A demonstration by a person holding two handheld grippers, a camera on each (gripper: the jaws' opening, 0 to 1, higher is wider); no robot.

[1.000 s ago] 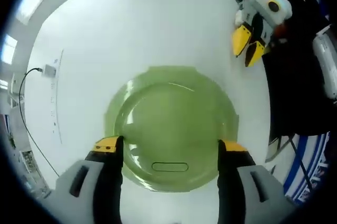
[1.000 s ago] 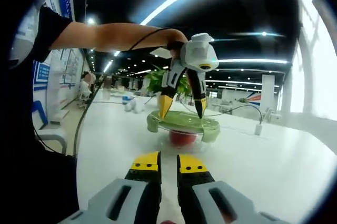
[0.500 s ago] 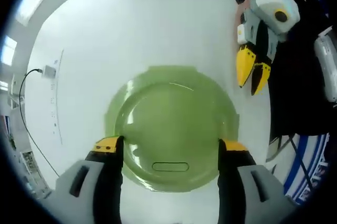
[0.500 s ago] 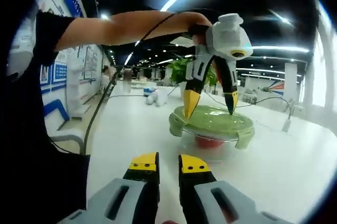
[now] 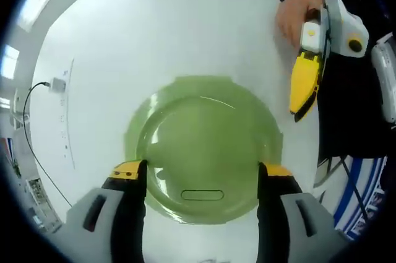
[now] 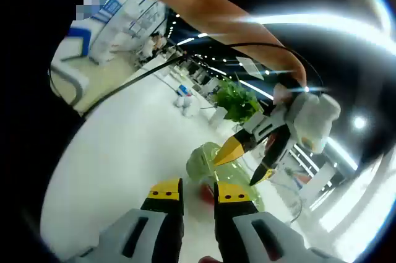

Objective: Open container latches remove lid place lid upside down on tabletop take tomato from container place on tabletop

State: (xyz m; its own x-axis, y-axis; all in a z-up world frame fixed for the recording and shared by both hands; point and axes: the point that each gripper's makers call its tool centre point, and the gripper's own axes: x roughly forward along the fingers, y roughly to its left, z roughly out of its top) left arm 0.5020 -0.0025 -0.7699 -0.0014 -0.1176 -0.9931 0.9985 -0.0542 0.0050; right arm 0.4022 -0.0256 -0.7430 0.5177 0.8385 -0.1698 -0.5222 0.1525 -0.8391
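Note:
A round green lid [image 5: 204, 145] sits on the clear container on the white table [image 5: 154, 28]. My left gripper [image 5: 201, 173] hangs over it from above, open, with one yellow-tipped jaw over each side of the lid. In the right gripper view the lid [image 6: 201, 161] is seen from the side, a red tomato [image 6: 204, 192] shows under it, and the left gripper [image 6: 235, 171] stands spread above it. My right gripper [image 6: 198, 190] is shut on nothing, low over the table and short of the container. In the left gripper view the right gripper [image 5: 298, 111] points at the lid's right edge.
A person's hand [image 5: 294, 15] holds the right gripper. A white adapter with a black cable [image 5: 57, 83] lies to the left of the container. A green plant [image 6: 238, 103] and small white objects [image 6: 184, 99] stand further back on the table. The table edge runs to the right of the lid.
The right gripper has come closer to the container and rolled, its tips now pointing at the lid's right edge. The left gripper has stayed open over the lid.

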